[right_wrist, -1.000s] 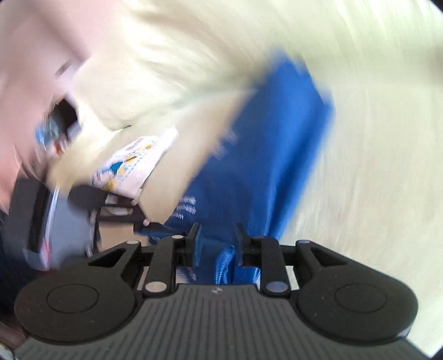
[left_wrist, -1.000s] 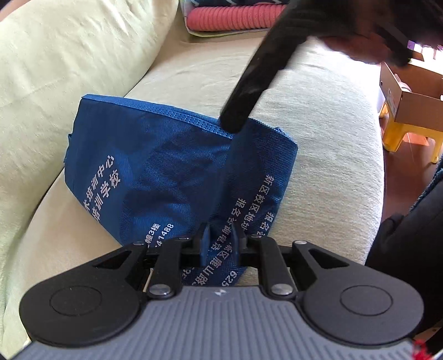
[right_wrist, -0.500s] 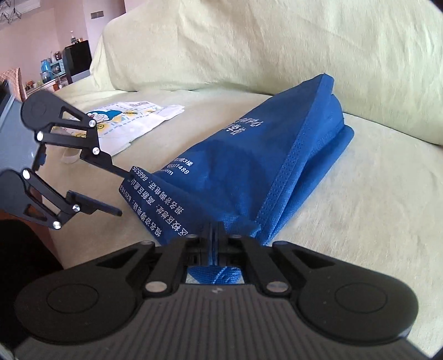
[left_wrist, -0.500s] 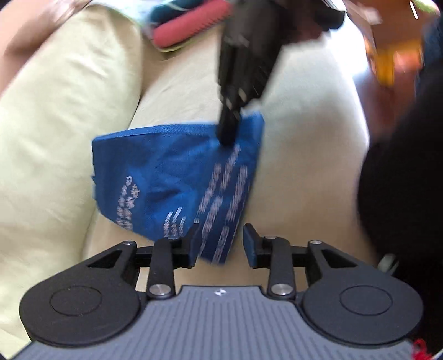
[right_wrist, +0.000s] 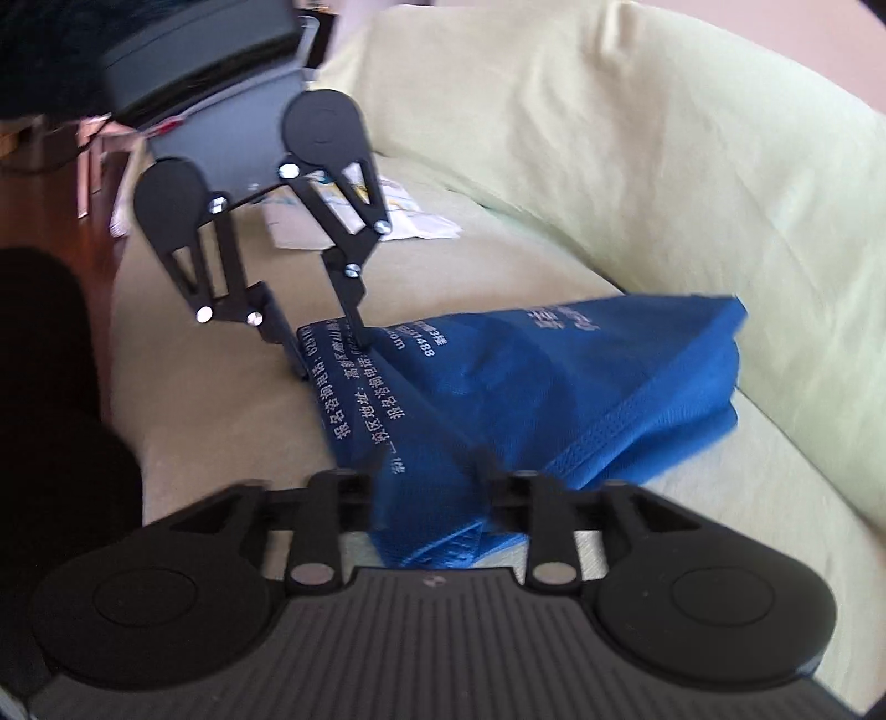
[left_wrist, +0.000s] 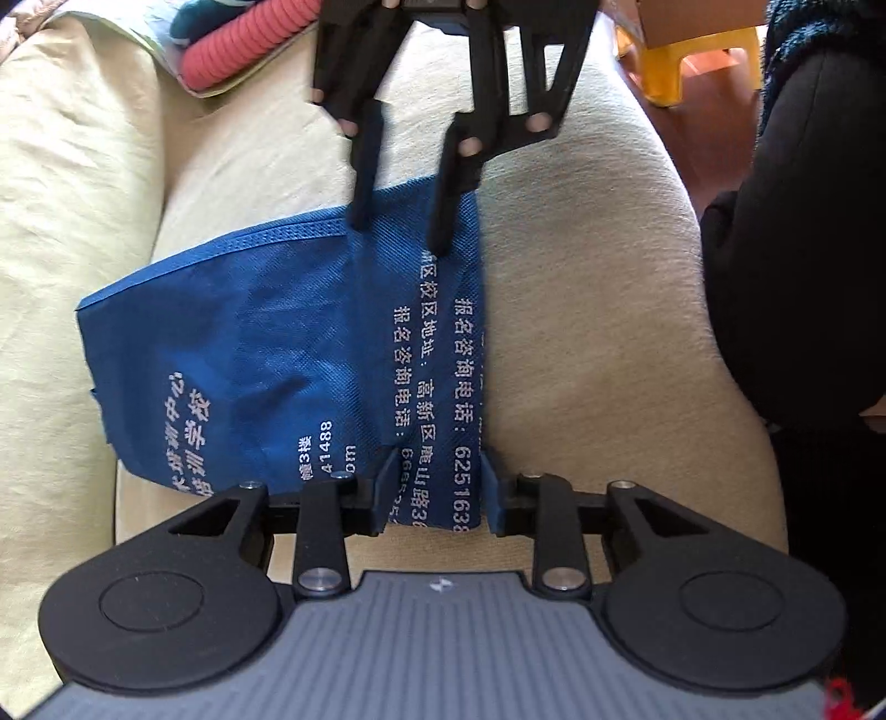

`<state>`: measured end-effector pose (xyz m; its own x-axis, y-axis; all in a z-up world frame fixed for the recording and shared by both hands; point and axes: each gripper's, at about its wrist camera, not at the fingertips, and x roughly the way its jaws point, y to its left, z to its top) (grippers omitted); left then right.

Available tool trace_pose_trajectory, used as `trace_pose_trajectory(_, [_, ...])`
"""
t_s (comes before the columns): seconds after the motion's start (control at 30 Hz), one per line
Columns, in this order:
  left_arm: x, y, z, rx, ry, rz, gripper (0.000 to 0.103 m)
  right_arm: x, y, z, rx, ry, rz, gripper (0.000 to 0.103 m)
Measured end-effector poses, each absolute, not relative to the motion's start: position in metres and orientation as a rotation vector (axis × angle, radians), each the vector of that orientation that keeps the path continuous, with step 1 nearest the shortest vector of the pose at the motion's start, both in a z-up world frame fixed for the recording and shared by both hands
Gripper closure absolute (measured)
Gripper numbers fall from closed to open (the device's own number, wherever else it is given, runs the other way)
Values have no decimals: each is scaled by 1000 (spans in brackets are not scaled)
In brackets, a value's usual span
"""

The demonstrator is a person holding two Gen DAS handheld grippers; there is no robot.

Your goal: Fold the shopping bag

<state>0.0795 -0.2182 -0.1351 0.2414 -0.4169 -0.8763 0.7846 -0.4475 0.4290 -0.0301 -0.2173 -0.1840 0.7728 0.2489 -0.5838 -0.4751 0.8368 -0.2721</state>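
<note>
**Both tongs let go of the fold**

The blue bag (left_wrist: 266,343) lay folded on the sofa seat (left_wrist: 598,343) near its front edge. Right tongs (right_wrist: 426,498), clenched half a second earlier, had just sprung apart; left tongs (left_wrist: 437,487) stood released astride the strip. The fold seemed set.

Item count on the sofa

Showing: one blue shopping bag (left_wrist: 288,343), two grippers (left_wrist: 437,493) (right_wrist: 426,493), one printed white bag (right_wrist: 410,221), one yellow stool (left_wrist: 698,61), one pink ribbed roll (left_wrist: 249,44), one sofa seat (left_wrist: 598,310), lying or standing in view

Soft, even daylight; the right wrist view is motion-blurred, the left sharper, both bowed by fisheye at the edges.
</note>
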Motion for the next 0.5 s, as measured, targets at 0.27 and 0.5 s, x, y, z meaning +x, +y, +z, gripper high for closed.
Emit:
trace_pose_trajectory(0.27, [86, -220, -137, 1432, 403, -1455, 67, -34, -208, -199, -694, 528, 488, 44])
trace_pose_trajectory(0.5, [95, -216, -132, 1291, 443, -1425, 62, -9, -231, -187, -398, 624, 471, 62])
